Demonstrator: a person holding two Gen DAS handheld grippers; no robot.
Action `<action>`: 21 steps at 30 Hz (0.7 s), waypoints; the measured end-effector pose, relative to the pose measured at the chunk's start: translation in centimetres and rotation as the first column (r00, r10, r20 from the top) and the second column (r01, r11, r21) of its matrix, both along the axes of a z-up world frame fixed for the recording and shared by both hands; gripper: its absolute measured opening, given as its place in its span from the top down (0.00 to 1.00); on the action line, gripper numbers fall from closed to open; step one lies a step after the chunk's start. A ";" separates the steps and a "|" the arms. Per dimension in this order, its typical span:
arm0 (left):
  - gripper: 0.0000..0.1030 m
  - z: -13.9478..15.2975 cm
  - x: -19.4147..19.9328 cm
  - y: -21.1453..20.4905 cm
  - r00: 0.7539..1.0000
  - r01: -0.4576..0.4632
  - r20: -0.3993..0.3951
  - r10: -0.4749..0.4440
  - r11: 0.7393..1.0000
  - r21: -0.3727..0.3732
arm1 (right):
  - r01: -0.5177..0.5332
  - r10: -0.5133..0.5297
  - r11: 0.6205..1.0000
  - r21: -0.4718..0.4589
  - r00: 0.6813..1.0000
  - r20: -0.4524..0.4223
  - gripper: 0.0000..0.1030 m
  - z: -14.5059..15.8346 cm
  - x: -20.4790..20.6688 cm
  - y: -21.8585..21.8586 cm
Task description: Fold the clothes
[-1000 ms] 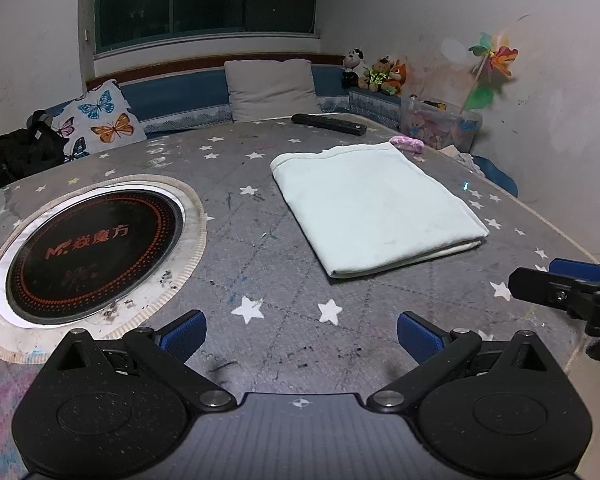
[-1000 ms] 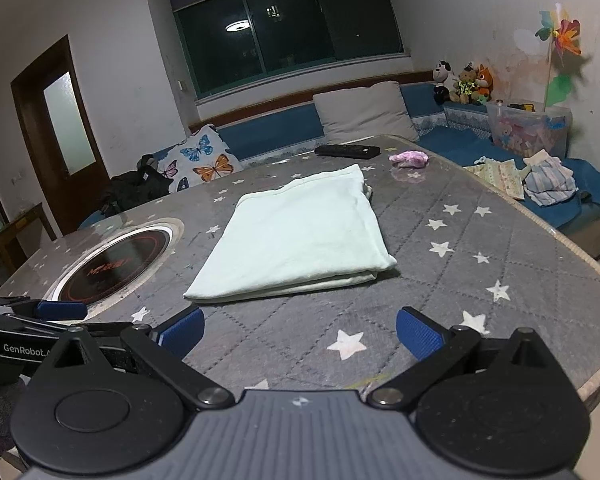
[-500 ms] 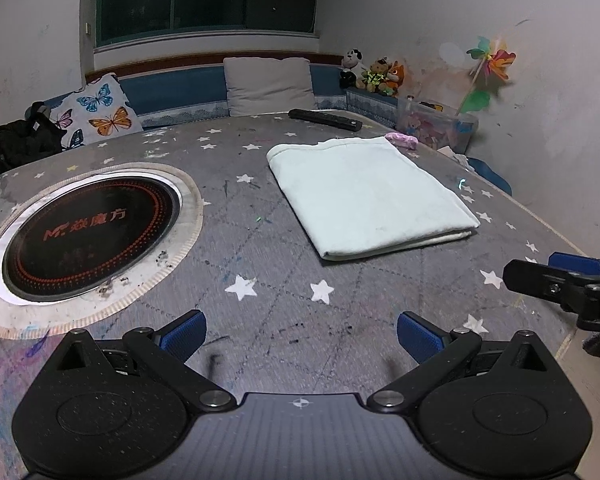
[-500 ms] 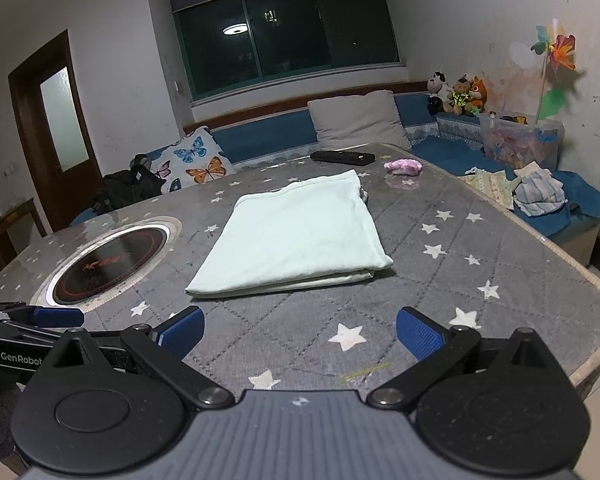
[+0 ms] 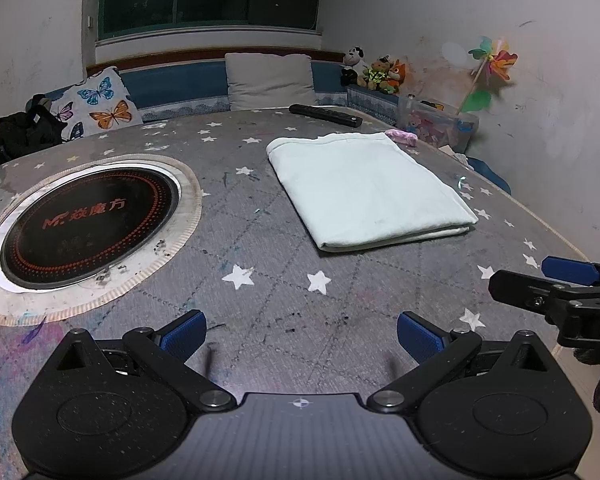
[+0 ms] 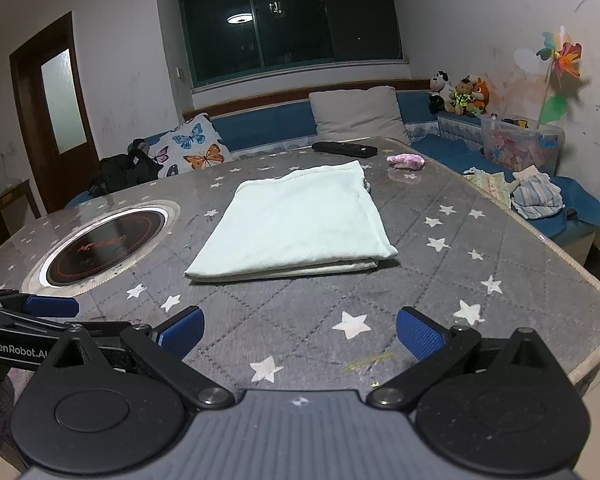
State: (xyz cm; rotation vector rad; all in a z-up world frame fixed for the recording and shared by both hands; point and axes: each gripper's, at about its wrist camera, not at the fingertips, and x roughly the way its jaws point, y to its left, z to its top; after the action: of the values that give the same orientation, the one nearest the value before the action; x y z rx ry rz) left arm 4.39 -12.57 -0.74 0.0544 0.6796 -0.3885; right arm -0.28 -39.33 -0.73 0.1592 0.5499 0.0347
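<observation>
Cloth: a pale mint folded cloth (image 5: 370, 186) lay flat on the table, a neat rectangle with its layered edges facing me. It sat right of the round cooktop and well ahead of both my grippers, nothing touching it.
Cloth from the other side: in the right wrist view the same cloth (image 6: 300, 224) sat dead centre, corners squared up, thicker fold line along the near edge.
My left gripper: the left gripper (image 5: 301, 332) hovered low over the near edge of the table with jaws spread wide and nothing between the blue pads.
My right gripper: the right gripper (image 6: 300, 330) was the same deal, jaws wide apart and empty, just over the near part of the table.
Grippers together: they were side by side; each one poked into the edge of the other's view.
Table: grey quilted cover with white stars (image 5: 260, 272), a bit grubby with dark specks near me.
Cooktop: a round black cooktop (image 5: 90, 220) with orange lettering, set into the table left of the cloth, apart from it.
Far end of the table: a black remote (image 5: 326, 115) and a small pink thing (image 5: 402, 138) lay just past the cloth's far corner.
Background: a butterfly pillow (image 6: 192, 152), a plain grey cushion (image 6: 360, 116), and stuffed toys (image 6: 460, 94) on the bench under a dark window.
</observation>
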 end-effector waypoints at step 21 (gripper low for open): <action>0.00 -0.4 0.7 -0.7 1.000 0.012 -0.015 -0.012 1.000 0.007 | 0.002 -0.002 1.000 -0.011 1.000 -0.015 0.00 -0.4 0.9 0.3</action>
State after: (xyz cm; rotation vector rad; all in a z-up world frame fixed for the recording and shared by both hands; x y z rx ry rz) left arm 5.08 -13.23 -1.17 0.0626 0.6962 -0.3981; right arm 0.66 -39.06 -1.12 0.1489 0.5649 0.0288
